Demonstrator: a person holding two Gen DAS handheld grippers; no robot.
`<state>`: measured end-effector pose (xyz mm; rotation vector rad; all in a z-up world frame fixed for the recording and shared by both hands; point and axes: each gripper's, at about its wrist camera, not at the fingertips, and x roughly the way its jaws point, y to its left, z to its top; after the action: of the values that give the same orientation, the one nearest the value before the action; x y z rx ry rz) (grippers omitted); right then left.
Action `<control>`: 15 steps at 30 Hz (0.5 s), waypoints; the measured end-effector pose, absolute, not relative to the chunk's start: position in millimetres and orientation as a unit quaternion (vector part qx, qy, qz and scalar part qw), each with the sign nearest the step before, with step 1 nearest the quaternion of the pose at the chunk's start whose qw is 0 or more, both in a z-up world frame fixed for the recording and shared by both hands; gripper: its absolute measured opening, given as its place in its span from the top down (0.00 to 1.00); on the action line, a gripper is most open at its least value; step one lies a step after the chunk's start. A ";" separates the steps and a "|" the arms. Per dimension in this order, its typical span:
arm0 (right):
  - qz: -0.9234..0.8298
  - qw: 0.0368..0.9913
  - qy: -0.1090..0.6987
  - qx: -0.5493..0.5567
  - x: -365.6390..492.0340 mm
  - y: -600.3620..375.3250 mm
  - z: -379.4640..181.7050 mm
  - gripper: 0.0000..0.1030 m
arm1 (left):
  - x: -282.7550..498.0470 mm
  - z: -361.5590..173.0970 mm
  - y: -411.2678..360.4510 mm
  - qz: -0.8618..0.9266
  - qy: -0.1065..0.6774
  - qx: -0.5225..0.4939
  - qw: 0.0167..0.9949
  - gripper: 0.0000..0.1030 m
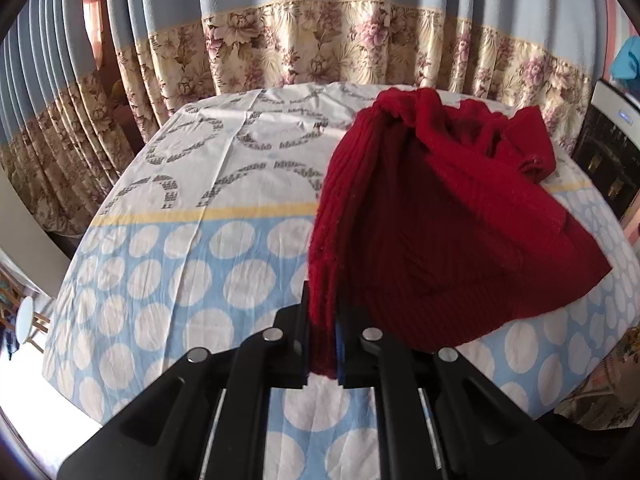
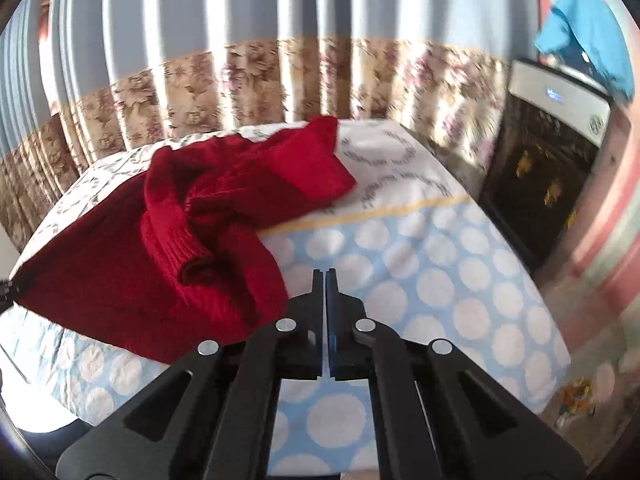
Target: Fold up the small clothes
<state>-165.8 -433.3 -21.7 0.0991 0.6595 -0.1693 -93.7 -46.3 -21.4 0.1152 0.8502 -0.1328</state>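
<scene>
A dark red ribbed knit sweater (image 1: 448,216) lies rumpled on the table, its body spread and a sleeve bunched toward the back. My left gripper (image 1: 325,320) is shut on a lower edge of it, and the knit hangs lifted between the black fingers. In the right wrist view the same sweater (image 2: 168,240) fills the left half, with a cuffed sleeve folded over on top. My right gripper (image 2: 325,276) hovers over bare cloth to the right of the sweater, its jaws pressed together with nothing between them.
The table wears a sheet (image 1: 192,264) of white dots on blue, with a yellow stripe and grey rings farther back. Floral-and-blue curtains (image 1: 320,48) hang behind. A dark cabinet (image 2: 540,184) stands at the right, with a blue cloth (image 2: 588,36) above it.
</scene>
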 end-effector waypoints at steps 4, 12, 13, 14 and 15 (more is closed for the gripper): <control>-0.085 0.940 0.327 0.054 -173.9 -434.6 -26.4 0.98 | -95.1 -20.0 -47.9 -0.046 0.408 0.072 0.909 0.89; -0.064 0.939 0.332 0.060 -162.8 -418.9 -28.8 0.84 | -91.5 -3.4 -41.6 -0.007 0.378 0.074 0.923 0.34; -0.064 0.940 0.330 0.059 -160.1 -416.9 -27.9 0.78 | -90.8 -0.5 -41.7 -0.006 0.373 0.072 0.925 0.32; -0.063 0.940 0.330 0.058 -158.1 -415.4 -27.2 0.65 | -87.9 3.1 -44.3 -0.012 0.369 0.071 0.927 0.28; -0.062 0.941 0.329 0.058 -155.0 -414.0 -26.1 0.60 | -84.7 5.5 -46.7 -0.014 0.365 0.071 0.928 0.26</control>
<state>-155.0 -414.0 -26.1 0.1194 0.6706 -0.1259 -84.7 -46.7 5.5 0.1449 0.7489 -0.0286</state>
